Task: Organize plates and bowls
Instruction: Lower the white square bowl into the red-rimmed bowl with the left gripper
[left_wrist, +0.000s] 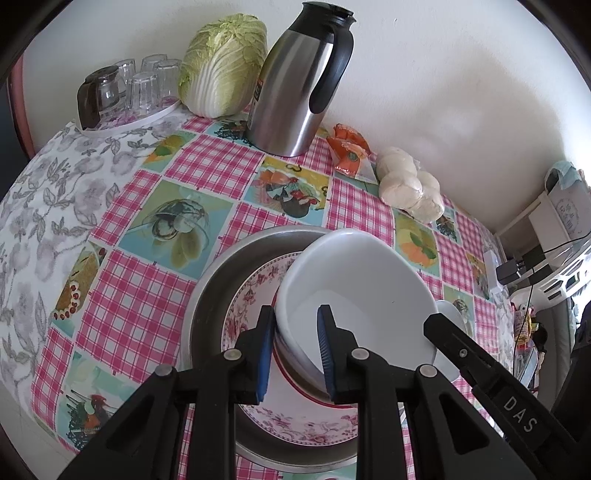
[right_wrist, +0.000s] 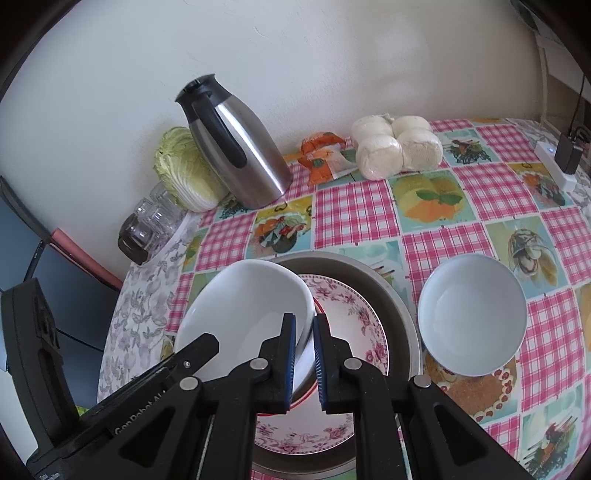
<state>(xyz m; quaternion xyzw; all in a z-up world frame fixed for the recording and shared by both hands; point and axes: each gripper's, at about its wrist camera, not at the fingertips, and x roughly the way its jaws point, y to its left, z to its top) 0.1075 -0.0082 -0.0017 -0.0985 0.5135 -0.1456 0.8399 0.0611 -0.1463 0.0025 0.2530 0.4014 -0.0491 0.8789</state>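
**White bowl gripped from both sides over stacked plates**

White and tilted, the large bowl (left_wrist: 354, 291) hangs over the floral plate (left_wrist: 251, 295), which lies inside a wide metal pan (left_wrist: 207, 291) on the checked worktop (left_wrist: 140, 288). I have my left tool (left_wrist: 295, 354) reaching in low from the near edge, its two blue-padded fingers (left_wrist: 325, 347) straddling the bowl's near rim, one pad outside the wall and one inside, pinching it. My right tool (right_wrist: 304, 354) comes in from the opposite side at a similar low angle, its fingers nearly pressed together on the bowl's rim (right_wrist: 304, 325), one pad inside and one outside. From the right wrist view the bowl leans with its open face turned up and away from that tool, its lower edge just above a red-rimmed dish resting on the floral plate. A second, smaller white bowl (right_wrist: 472, 314) stands upright on the worktop just beside the pan, apart from both tools. Against the wall stand a steel jug (right_wrist: 236, 147), a cabbage (left_wrist: 225, 62), upturned glasses (left_wrist: 147, 85) on a tray, an orange packet (right_wrist: 321, 155) and a bag of pale buns (right_wrist: 399, 146).
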